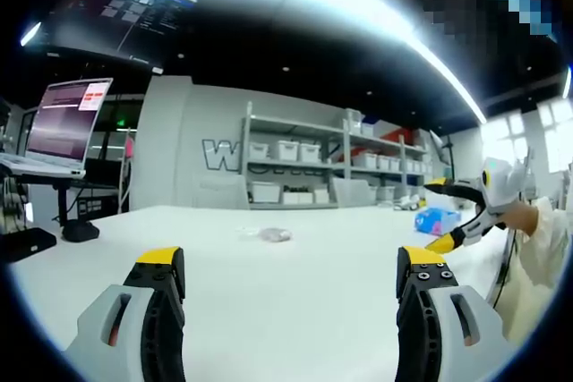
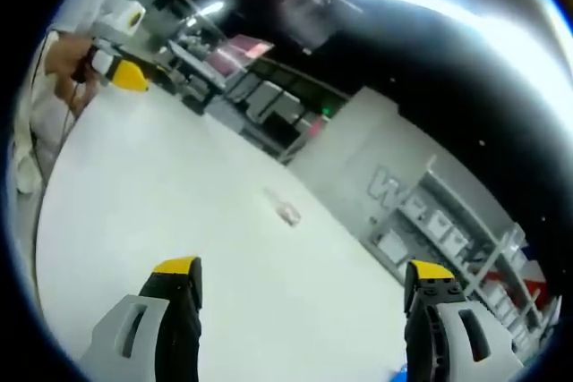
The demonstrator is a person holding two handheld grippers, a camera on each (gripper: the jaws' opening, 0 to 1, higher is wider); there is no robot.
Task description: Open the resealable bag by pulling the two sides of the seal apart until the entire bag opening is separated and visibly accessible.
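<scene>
A small clear resealable bag [image 1: 273, 235] lies flat on the white table [image 1: 269, 310], well ahead of my left gripper [image 1: 291, 261]. That gripper is open, with nothing between its yellow-tipped jaws. In the right gripper view the same bag [image 2: 286, 212] lies far ahead of my right gripper [image 2: 303, 272], which is also open and holds nothing. Both grippers hover above the table, apart from the bag. The right gripper [image 1: 440, 214] comes into the left gripper view at the right, held by a hand. The left gripper [image 2: 121, 69] appears at the upper left of the right gripper view.
A laptop [image 1: 67, 123] on a stand sits at the table's left end. Grey shelves with white bins [image 1: 304, 167] line the far wall. A blue packet [image 1: 436, 219] lies near the table's right edge, next to a person in white [image 1: 537, 248].
</scene>
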